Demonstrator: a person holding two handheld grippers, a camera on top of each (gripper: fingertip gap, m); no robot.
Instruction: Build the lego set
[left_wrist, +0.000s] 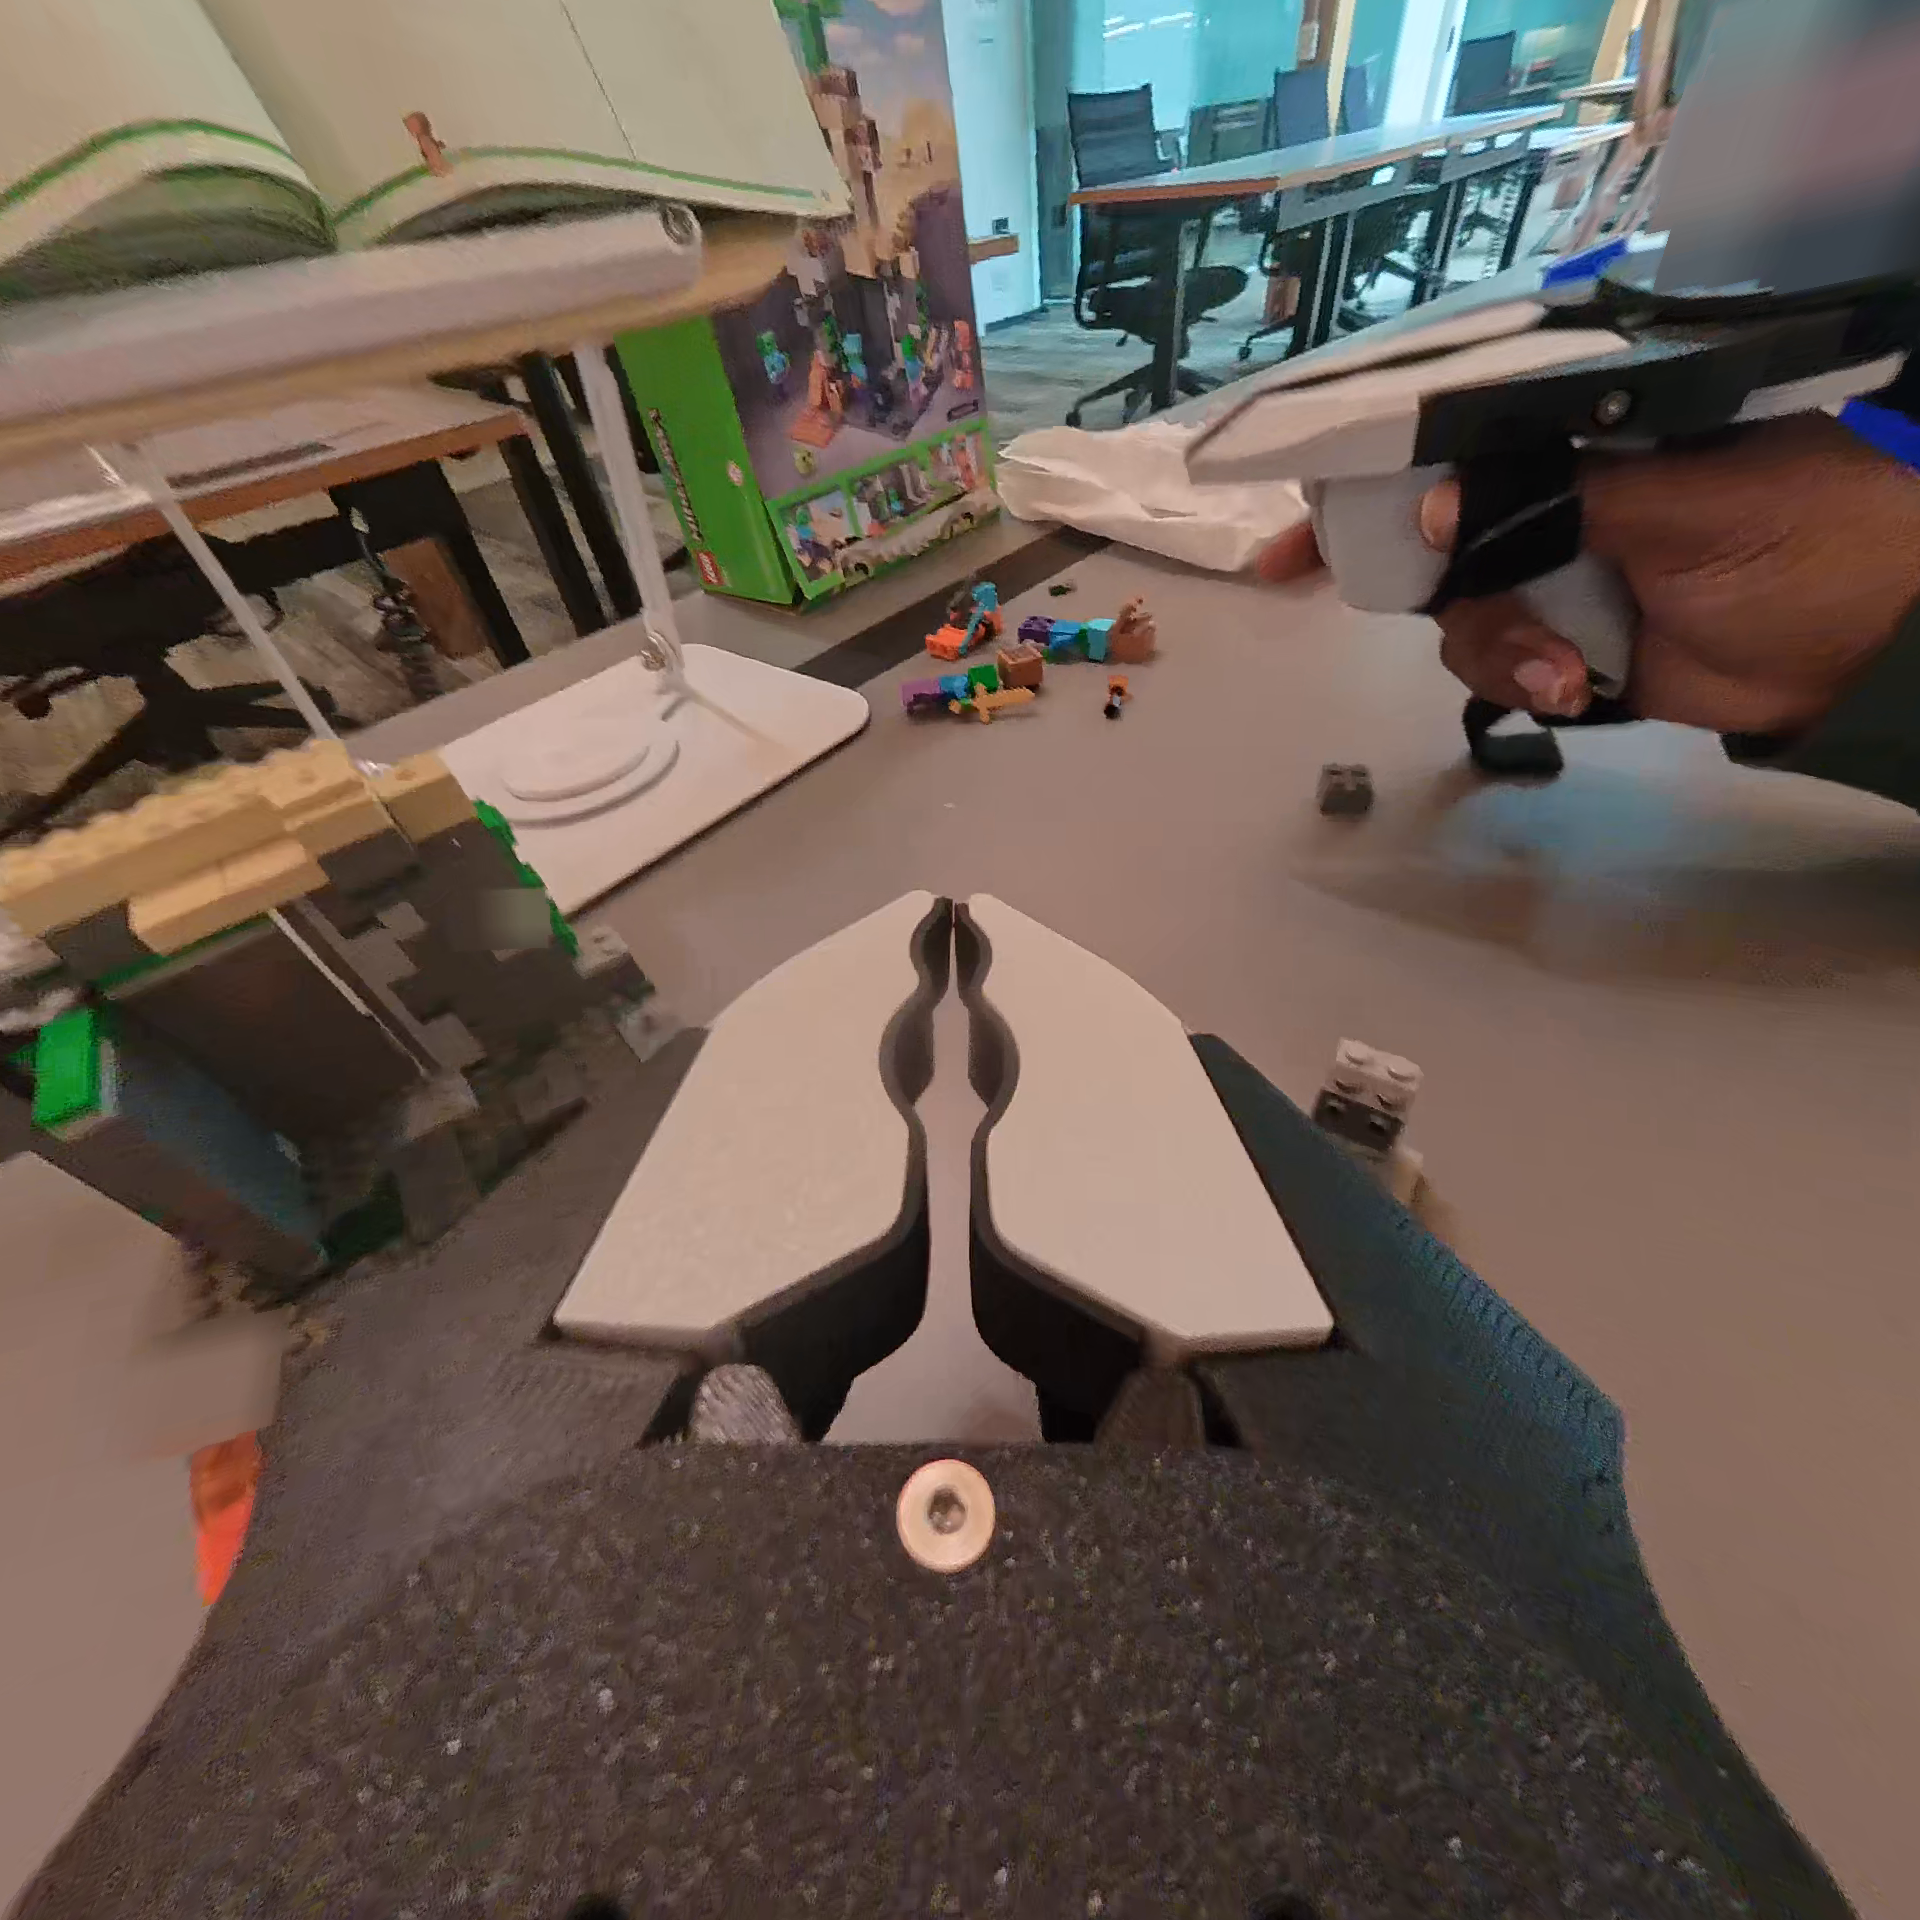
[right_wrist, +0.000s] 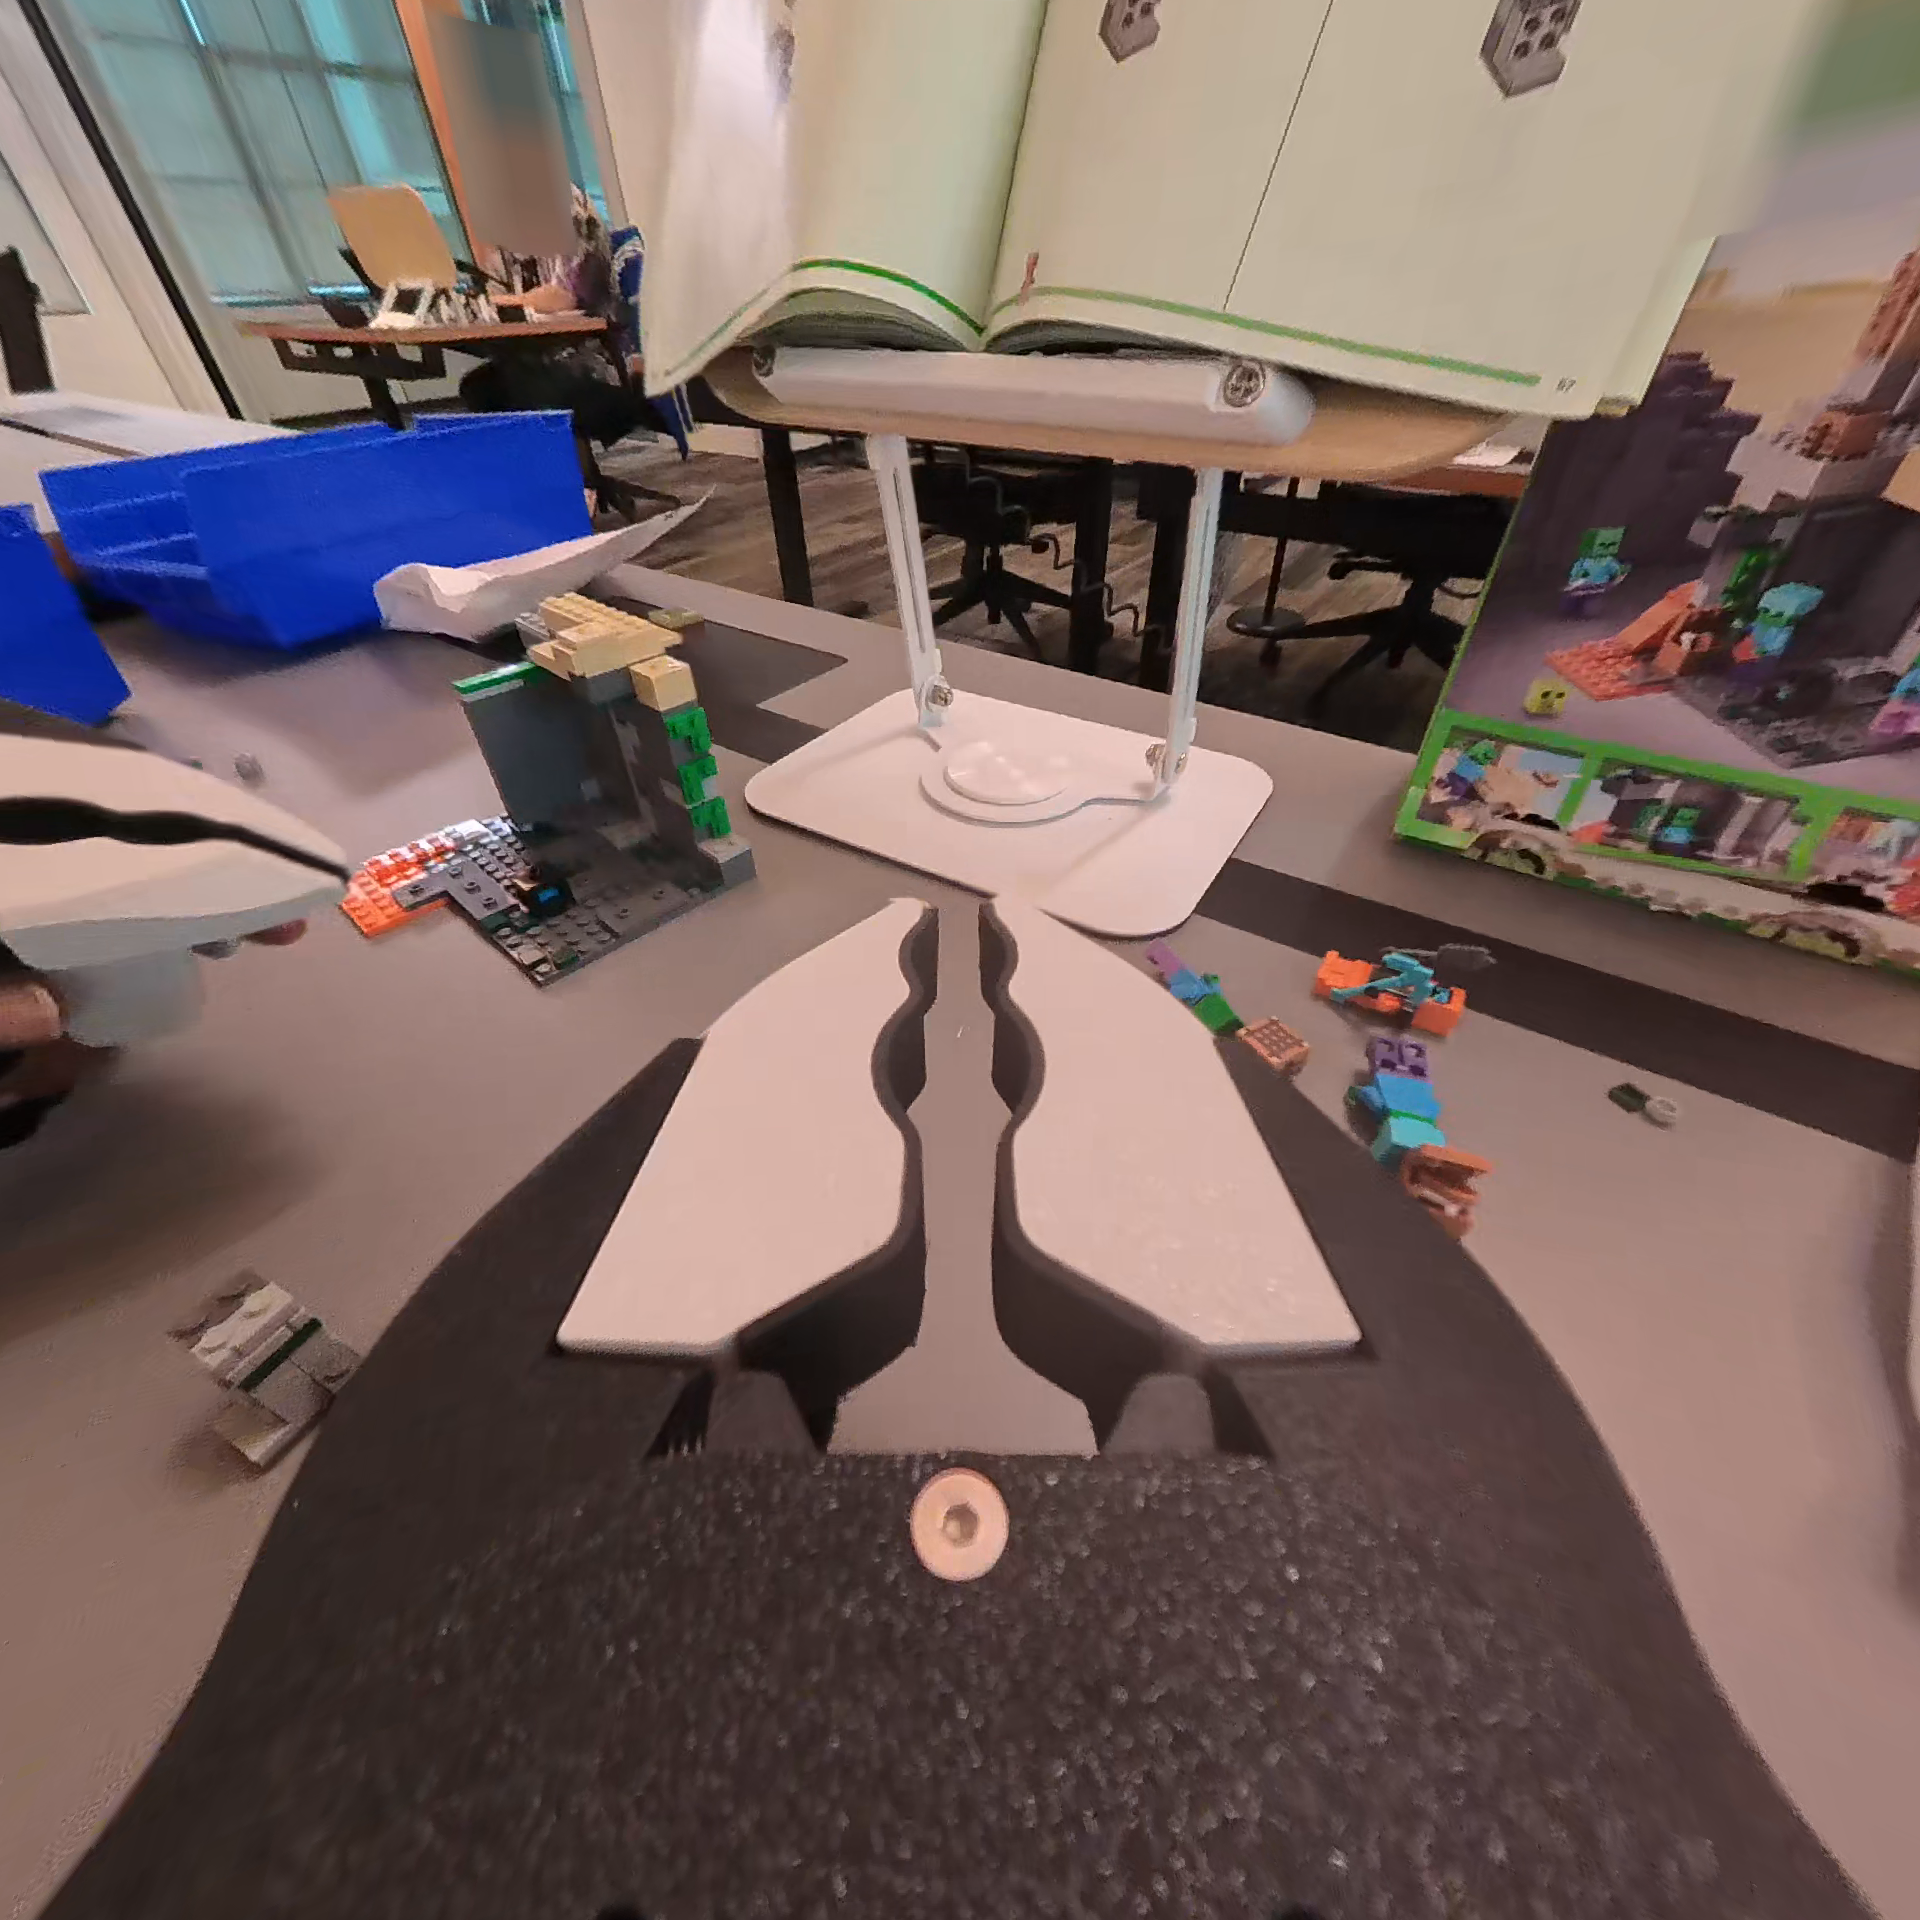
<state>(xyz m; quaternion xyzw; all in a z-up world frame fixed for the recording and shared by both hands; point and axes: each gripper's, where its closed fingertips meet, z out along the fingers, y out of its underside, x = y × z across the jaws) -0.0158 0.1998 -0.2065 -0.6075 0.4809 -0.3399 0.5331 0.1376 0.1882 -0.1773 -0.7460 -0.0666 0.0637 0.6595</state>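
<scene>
The partly built lego model (right_wrist: 582, 769), grey rock with tan top and green bricks on a dark and orange baseplate, stands on the grey table (right_wrist: 416, 1091). It is blurred at the left in the left wrist view (left_wrist: 281, 935). My left gripper (left_wrist: 953, 914) is shut with its fingertips touching and nothing between them; it hovers right of the model and also shows in the right wrist view (right_wrist: 322, 862). My right gripper (right_wrist: 958, 920) has a narrow gap between its fingertips with nothing in it. It also shows in the left wrist view (left_wrist: 1195, 457), held in a hand.
An open instruction book (right_wrist: 1143, 208) rests on a white stand (right_wrist: 1018, 821). The set's box (right_wrist: 1714, 675) stands at the right. Loose minifigures and small parts (right_wrist: 1392, 1039) lie right of my right gripper. A grey-white brick cluster (left_wrist: 1366, 1101), a small grey brick (left_wrist: 1345, 790), blue bins (right_wrist: 312, 520). My right fingertips sit around 15 cm from my left ones. The left gripper is farther from the small grey brick (left_wrist: 1345, 790), some 20 cm, than the right, some 12 cm.
</scene>
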